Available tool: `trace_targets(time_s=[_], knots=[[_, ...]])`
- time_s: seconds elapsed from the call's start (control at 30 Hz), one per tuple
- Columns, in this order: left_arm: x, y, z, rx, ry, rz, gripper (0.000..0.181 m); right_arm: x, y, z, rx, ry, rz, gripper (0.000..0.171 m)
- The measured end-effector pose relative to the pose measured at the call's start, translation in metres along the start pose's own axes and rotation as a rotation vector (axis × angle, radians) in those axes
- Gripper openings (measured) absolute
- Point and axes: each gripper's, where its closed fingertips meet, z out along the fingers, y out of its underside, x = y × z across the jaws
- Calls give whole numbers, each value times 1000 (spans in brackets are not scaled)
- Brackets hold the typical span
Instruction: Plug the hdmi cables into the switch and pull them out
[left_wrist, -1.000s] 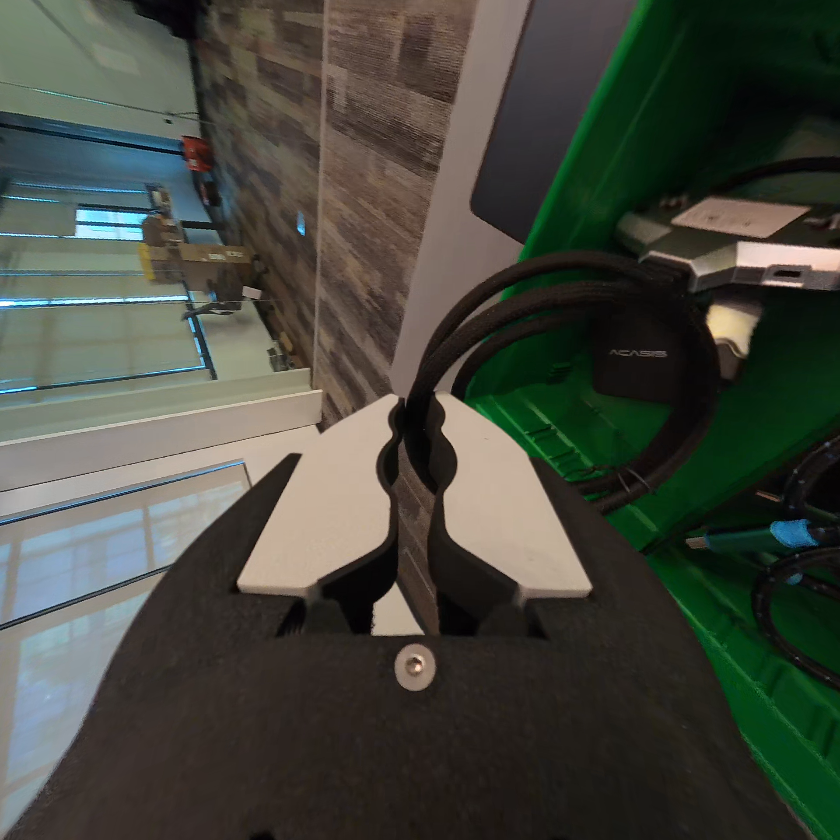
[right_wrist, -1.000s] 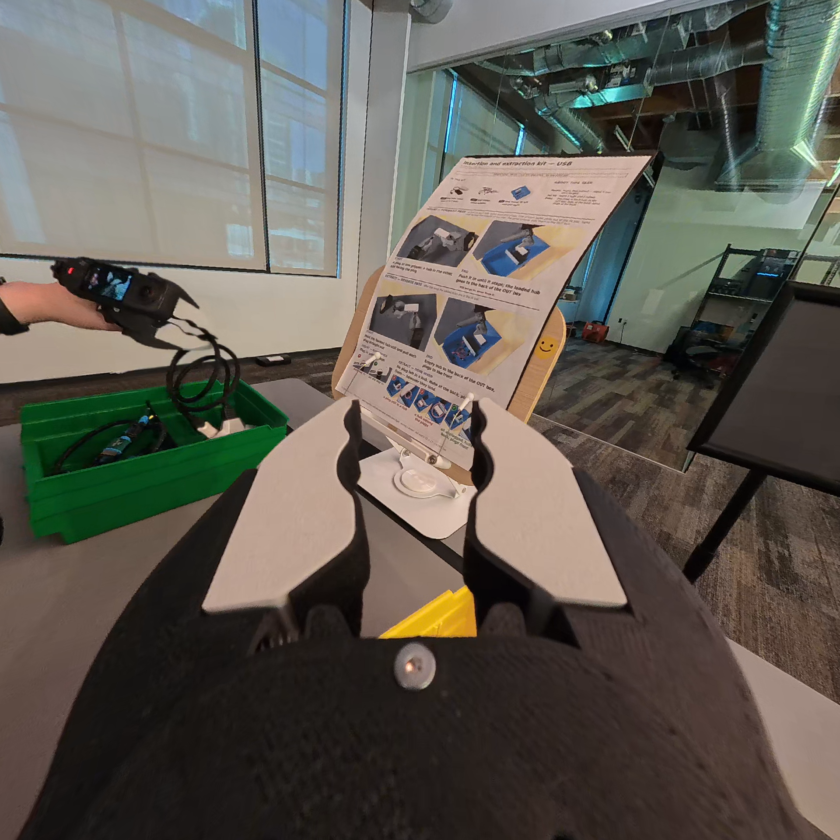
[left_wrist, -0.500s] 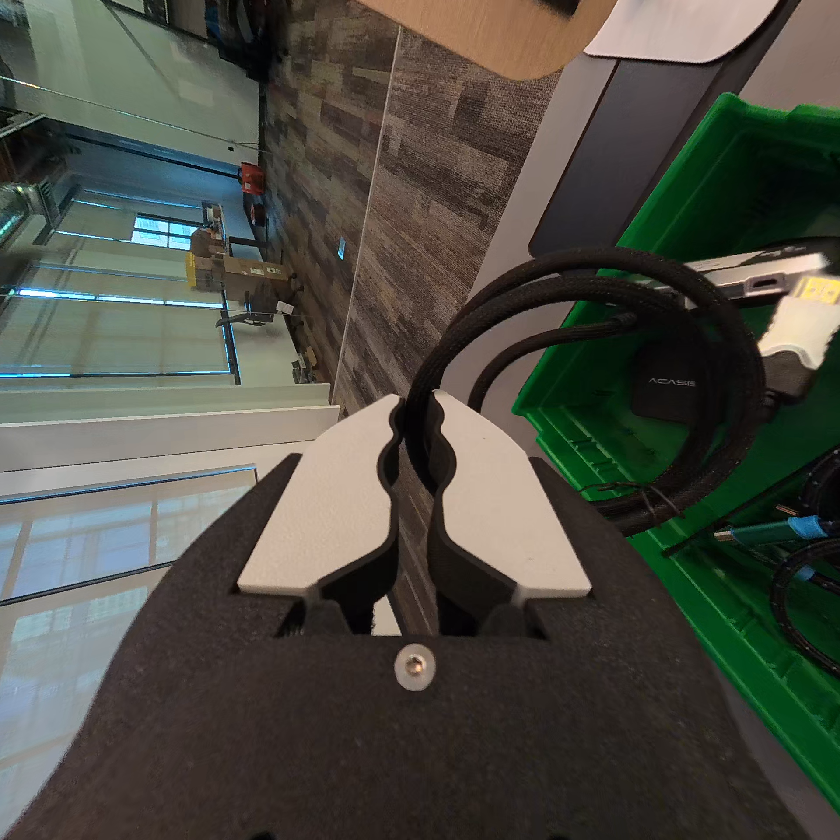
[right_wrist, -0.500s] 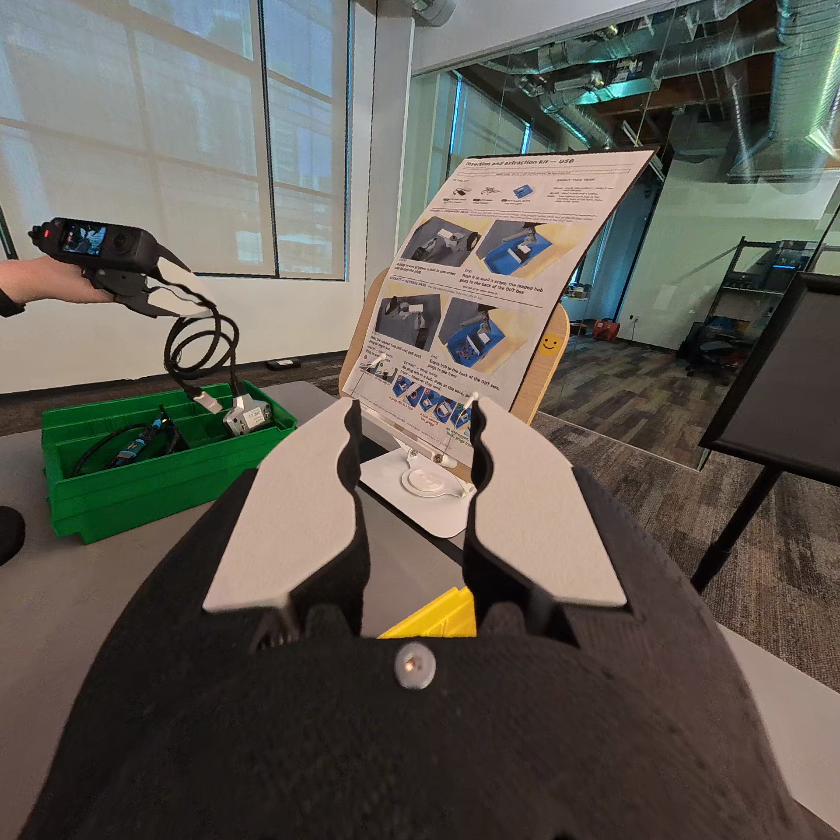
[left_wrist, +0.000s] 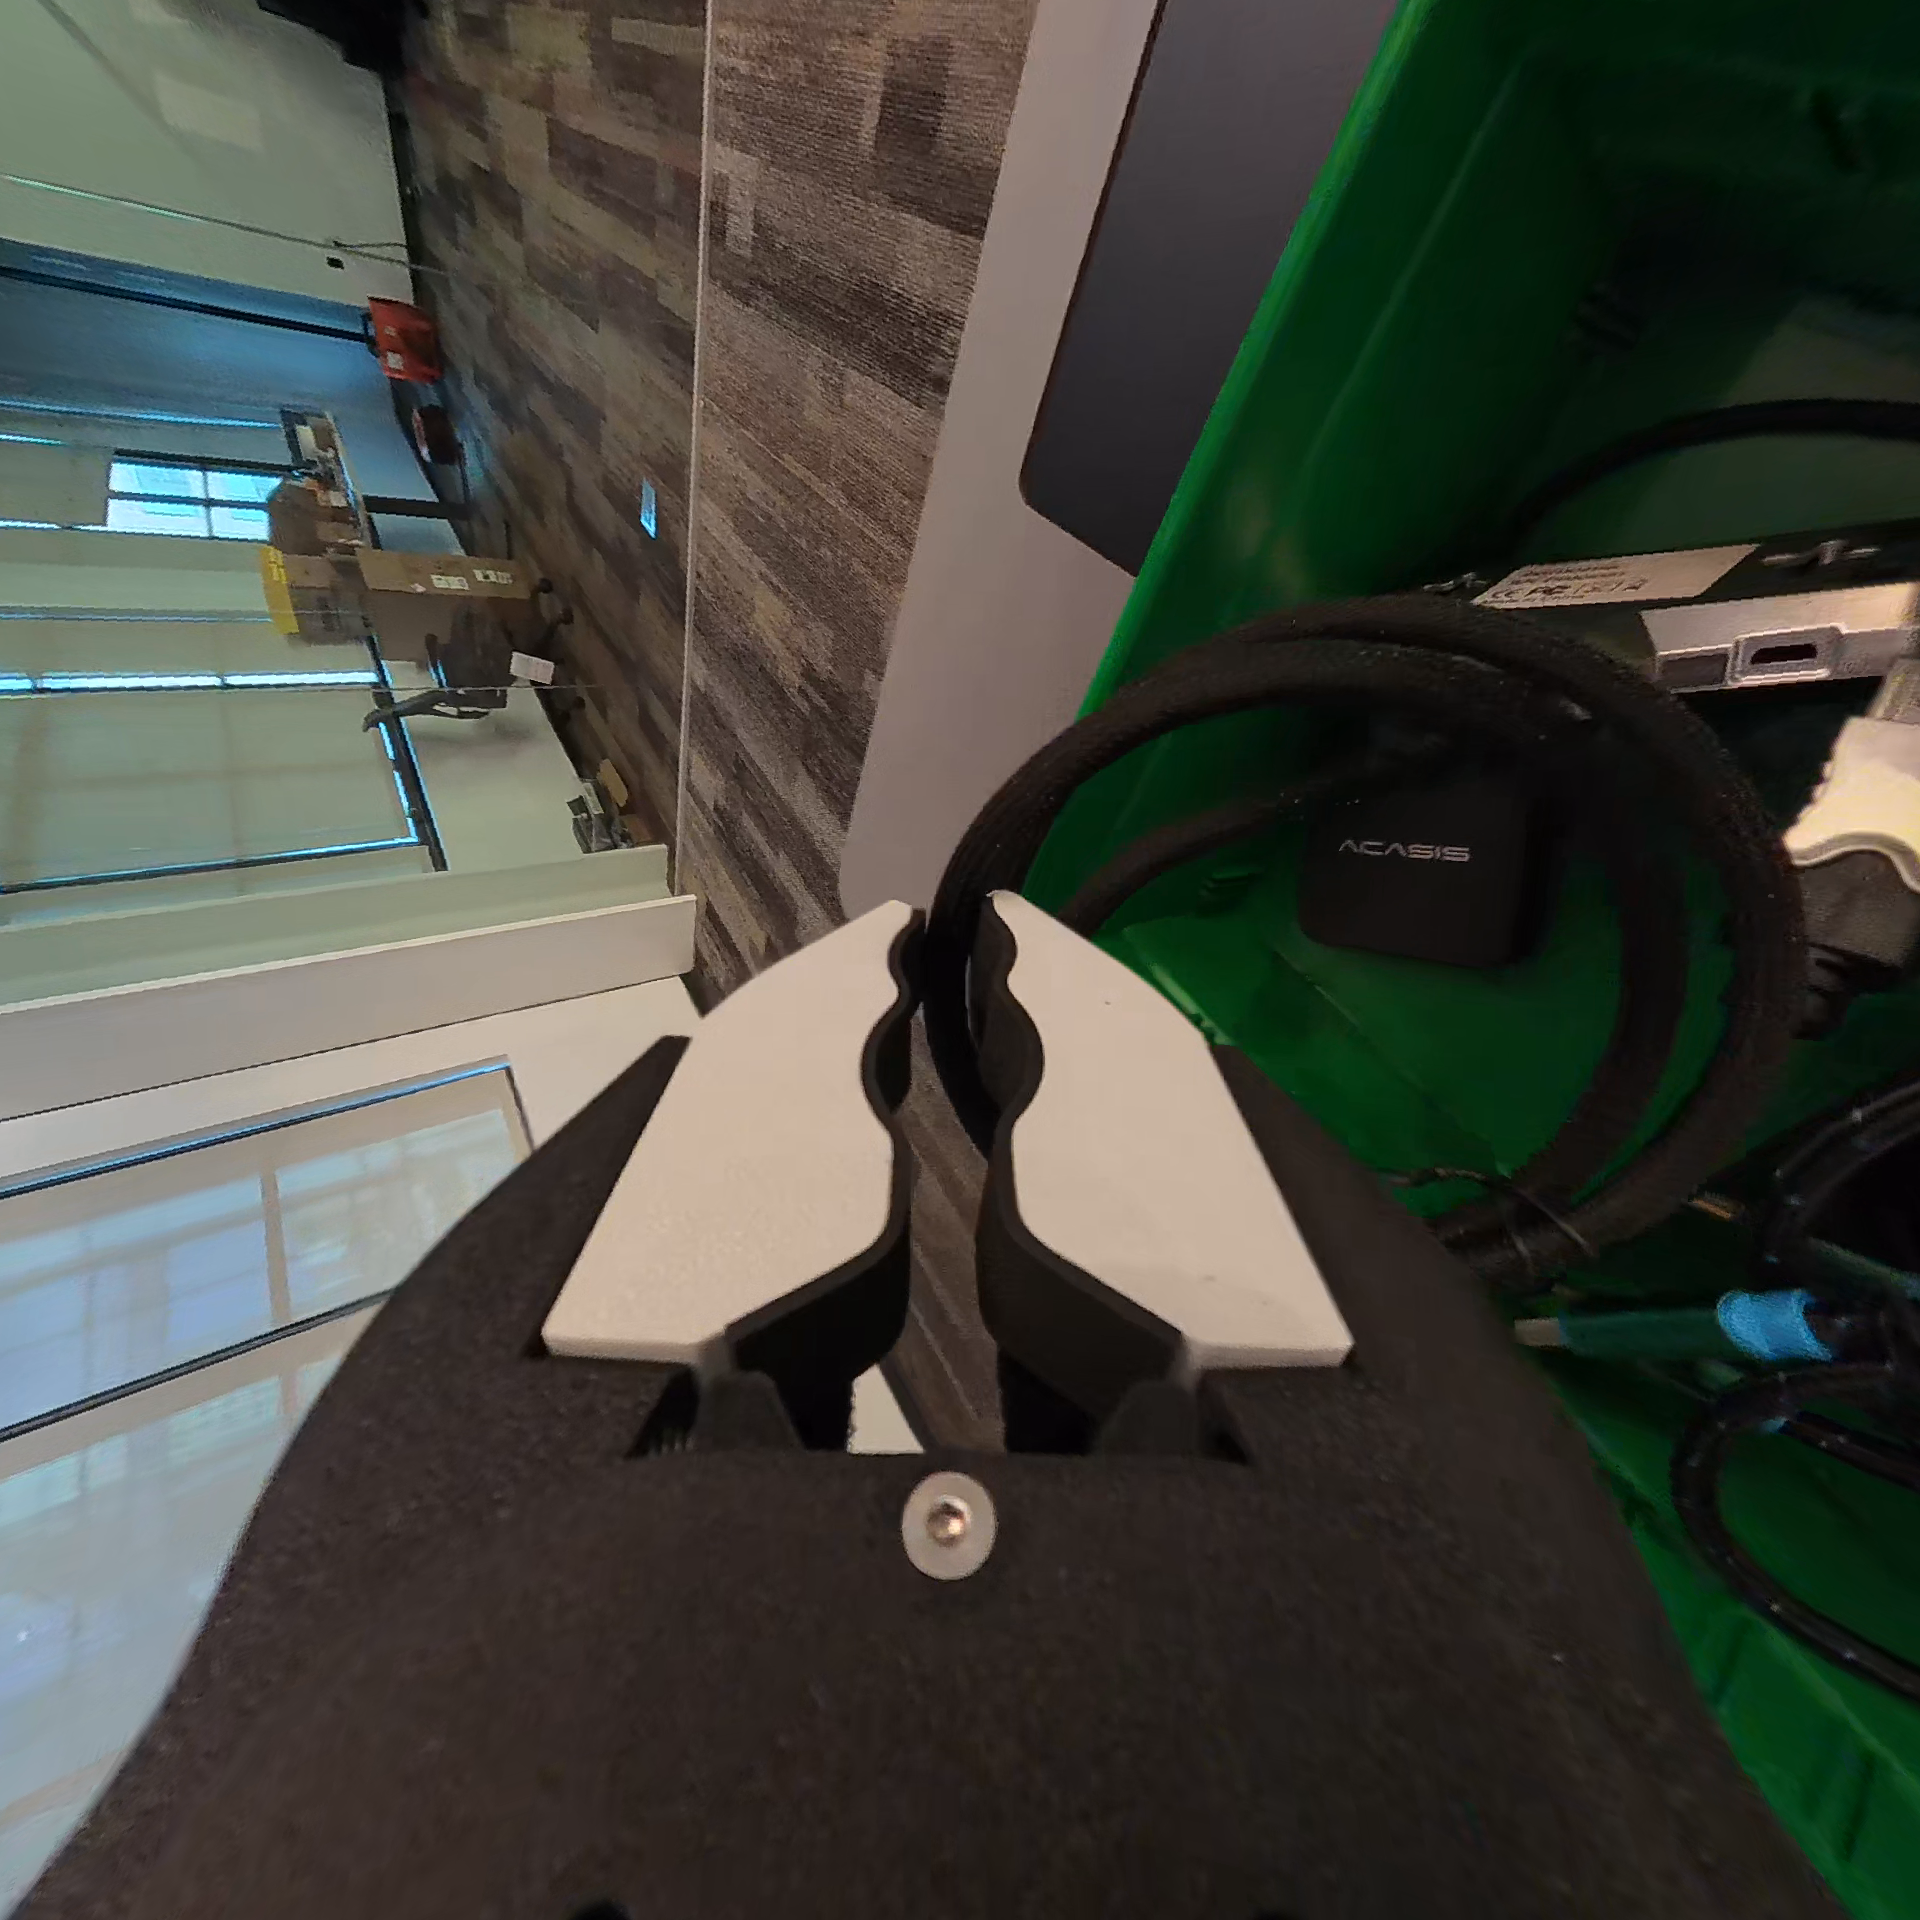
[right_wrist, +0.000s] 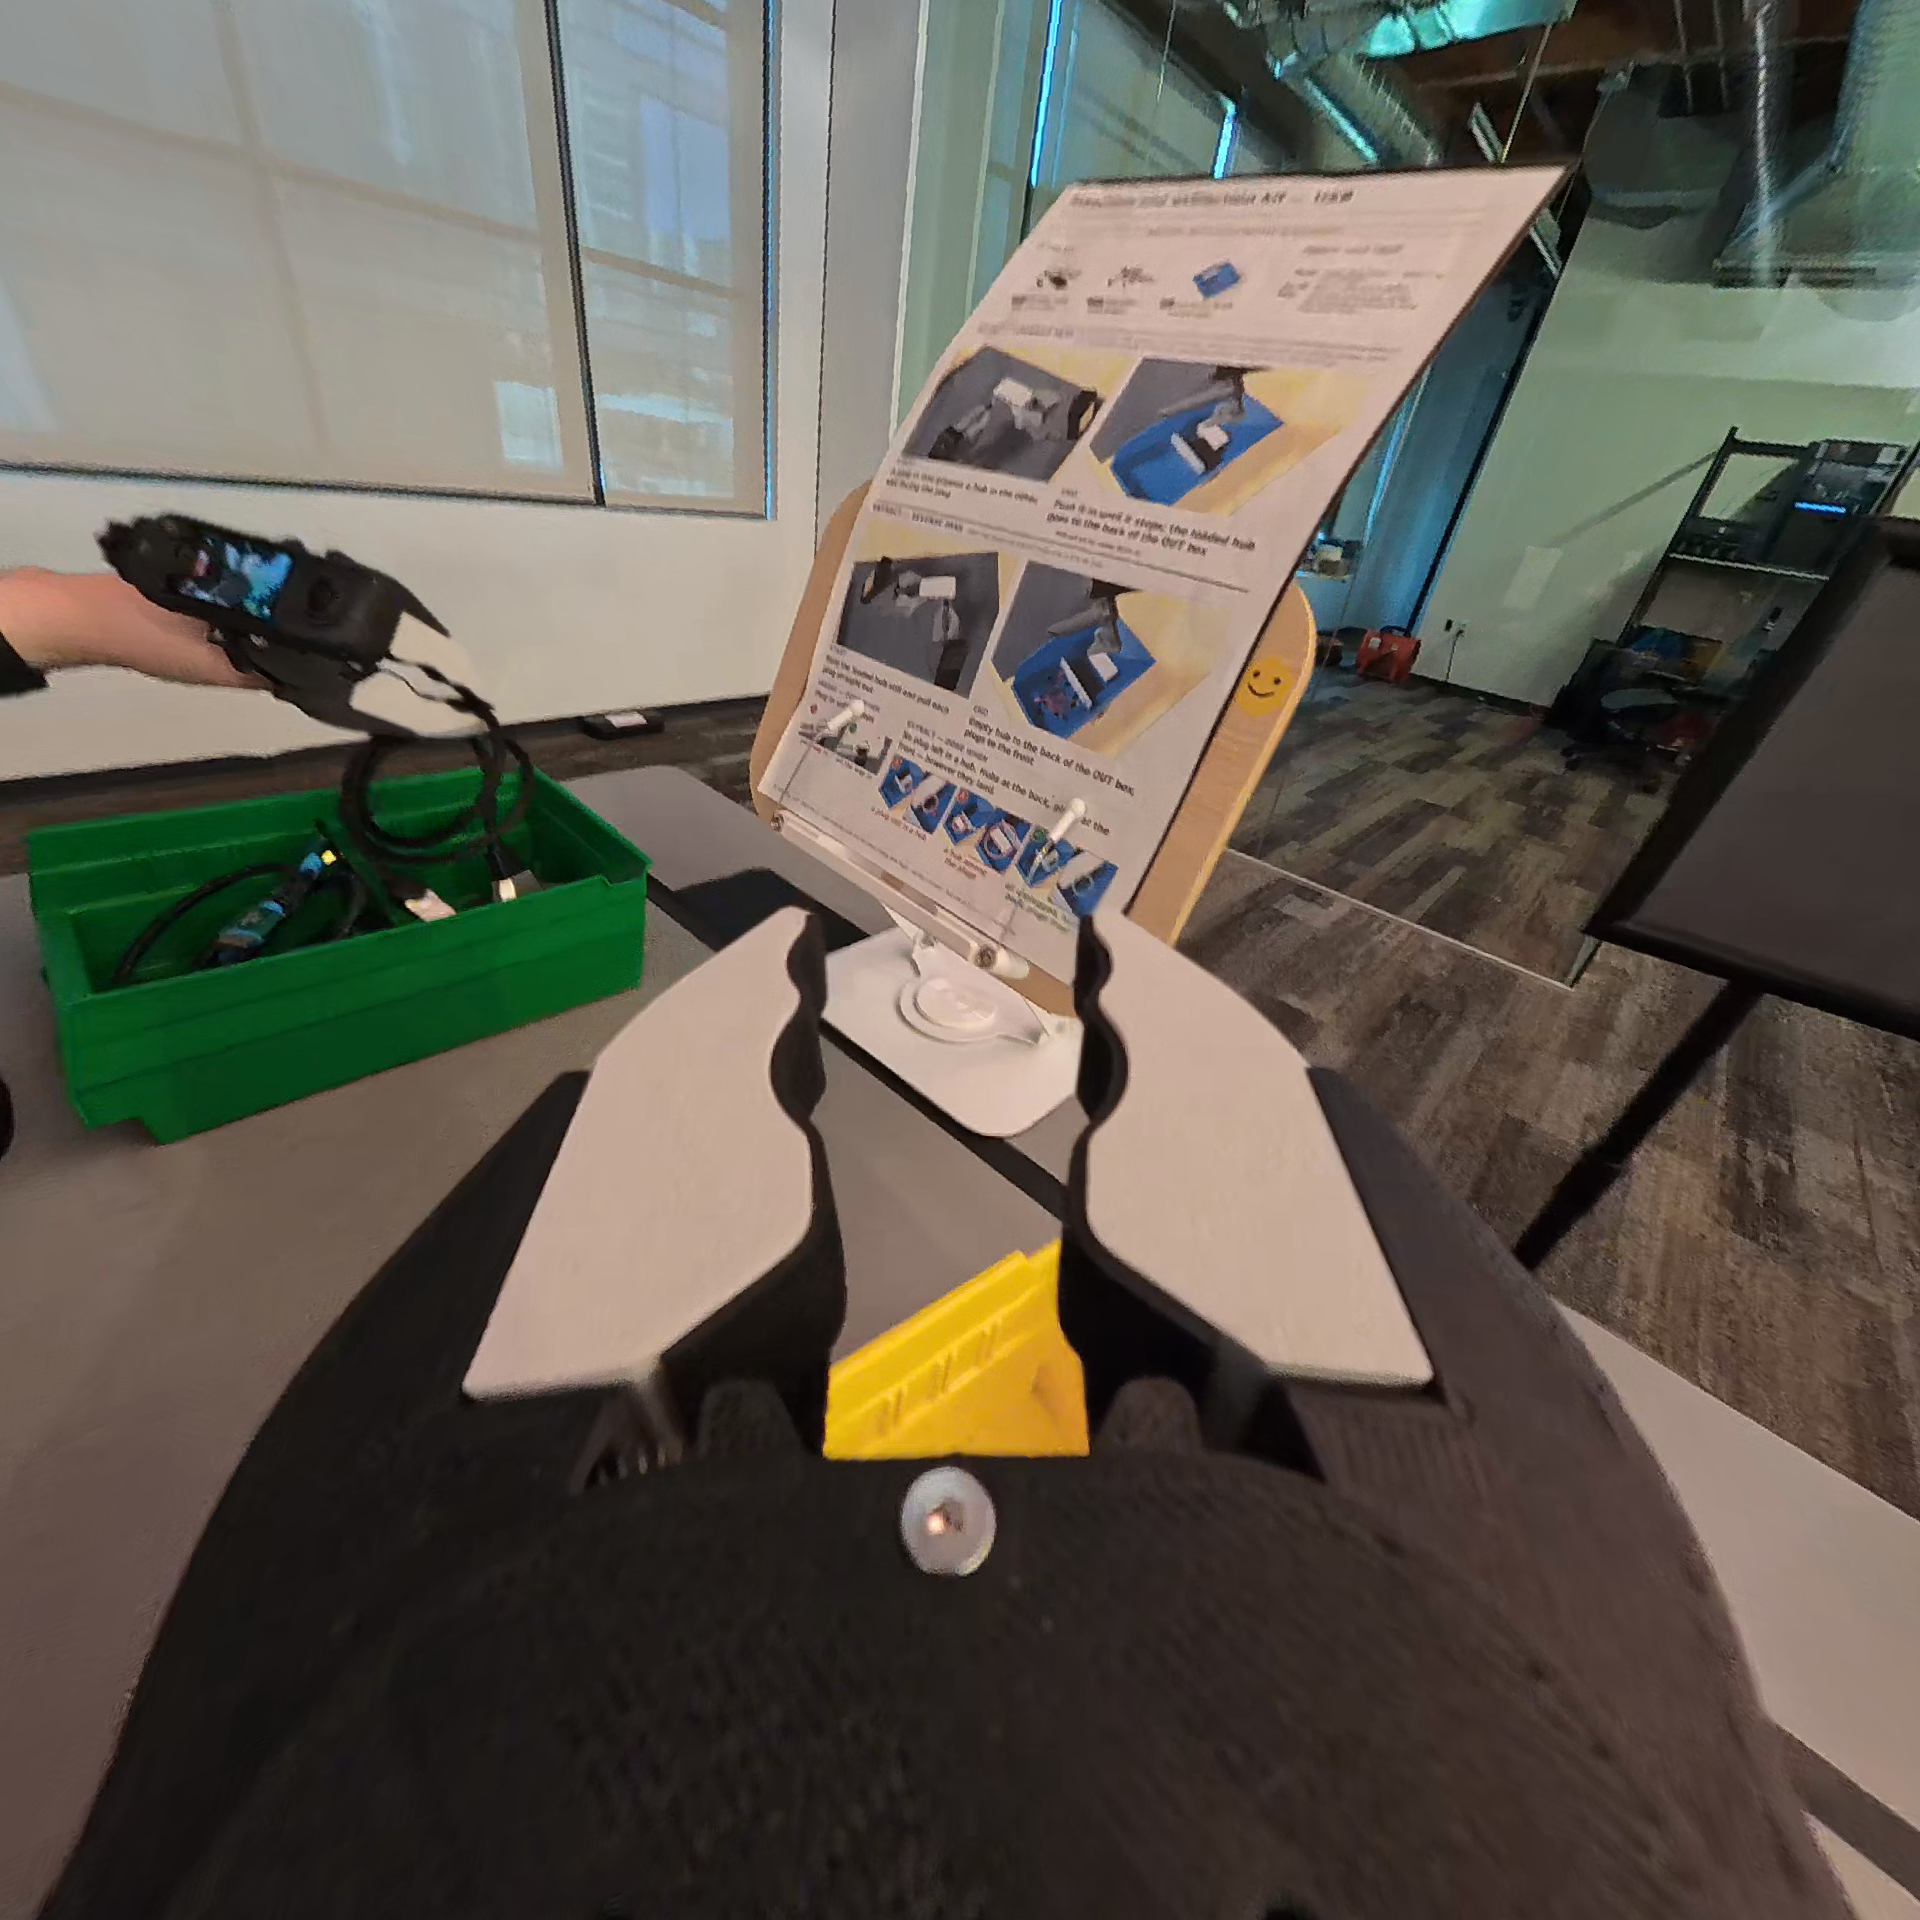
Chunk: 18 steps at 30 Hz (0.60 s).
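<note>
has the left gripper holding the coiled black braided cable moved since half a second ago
Yes. In the right wrist view the left gripper and its coiled black braided cable have dropped lower, toward the green plastic bin.

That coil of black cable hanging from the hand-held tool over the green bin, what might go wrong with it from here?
1. The left tool pinches only one strand of the black cable coil, so the coil could slip out.
2. The silver switch dangles from the coil over the green bin and could swing against its wall.
3. The hanging loops might snag the other cables lying in the bin.
</note>
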Motion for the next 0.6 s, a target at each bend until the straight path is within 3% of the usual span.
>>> trace_targets(time_s=[0.2, 0.6], knots=[[12, 6, 20, -21, 14, -20, 8, 15, 18, -4, -141, 109, -118, 46], [37, 19, 42, -180, -10, 94, 9, 25, 16, -20, -109, 102, -25, 45]])
